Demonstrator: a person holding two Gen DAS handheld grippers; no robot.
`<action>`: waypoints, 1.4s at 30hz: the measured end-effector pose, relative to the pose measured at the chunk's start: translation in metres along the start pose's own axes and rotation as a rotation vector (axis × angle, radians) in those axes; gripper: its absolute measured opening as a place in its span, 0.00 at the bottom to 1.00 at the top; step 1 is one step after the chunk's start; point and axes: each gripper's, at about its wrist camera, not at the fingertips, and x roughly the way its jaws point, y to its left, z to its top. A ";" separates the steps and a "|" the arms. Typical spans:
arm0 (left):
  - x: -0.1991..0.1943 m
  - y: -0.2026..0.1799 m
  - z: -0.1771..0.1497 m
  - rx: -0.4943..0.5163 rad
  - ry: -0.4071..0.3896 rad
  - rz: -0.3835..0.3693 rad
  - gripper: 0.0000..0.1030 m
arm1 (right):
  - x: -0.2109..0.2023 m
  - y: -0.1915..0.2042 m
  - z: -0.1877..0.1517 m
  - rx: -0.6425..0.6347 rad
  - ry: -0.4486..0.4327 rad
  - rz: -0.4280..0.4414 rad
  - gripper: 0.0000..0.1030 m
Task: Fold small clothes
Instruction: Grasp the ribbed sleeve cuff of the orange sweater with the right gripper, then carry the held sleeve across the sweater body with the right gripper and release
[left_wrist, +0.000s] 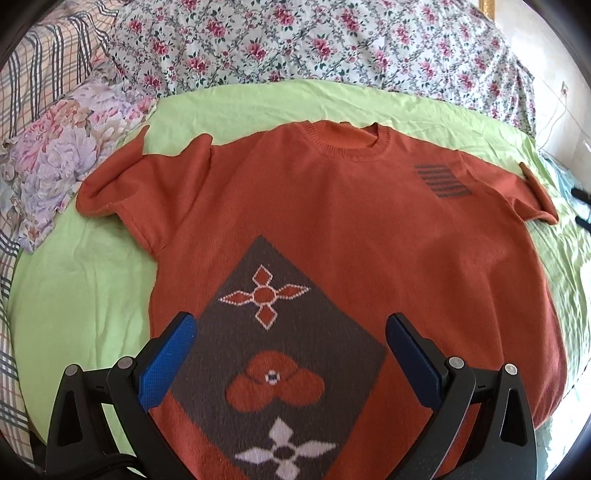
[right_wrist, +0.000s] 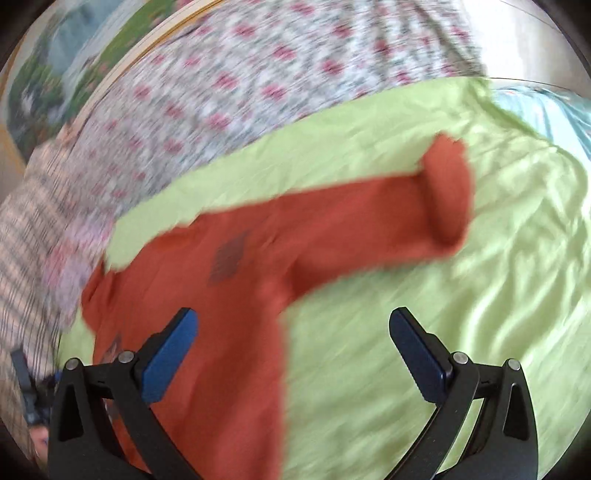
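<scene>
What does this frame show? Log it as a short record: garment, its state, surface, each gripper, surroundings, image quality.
garment: orange sweater with grey diamond panel and striped patch
state: spread flat, front up, unfolded; both sleeves out to the sides
surface: green sheet
left gripper: open, over the lower front, holding nothing
right gripper: open, above the sweater's side edge, holding nothing
surroundings: floral quilt beyond the collar, floral pillow beside one sleeve
image quality: right wrist view motion-blurred
</scene>
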 end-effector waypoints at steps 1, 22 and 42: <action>0.003 0.000 0.001 -0.003 0.007 0.001 0.99 | -0.005 -0.006 0.013 0.010 -0.018 -0.025 1.00; 0.053 -0.032 0.015 0.026 0.103 -0.028 0.99 | 0.134 -0.133 0.139 0.174 0.049 -0.114 0.11; 0.036 0.027 0.014 -0.164 0.021 -0.154 0.99 | 0.168 0.213 -0.028 -0.077 0.259 0.510 0.11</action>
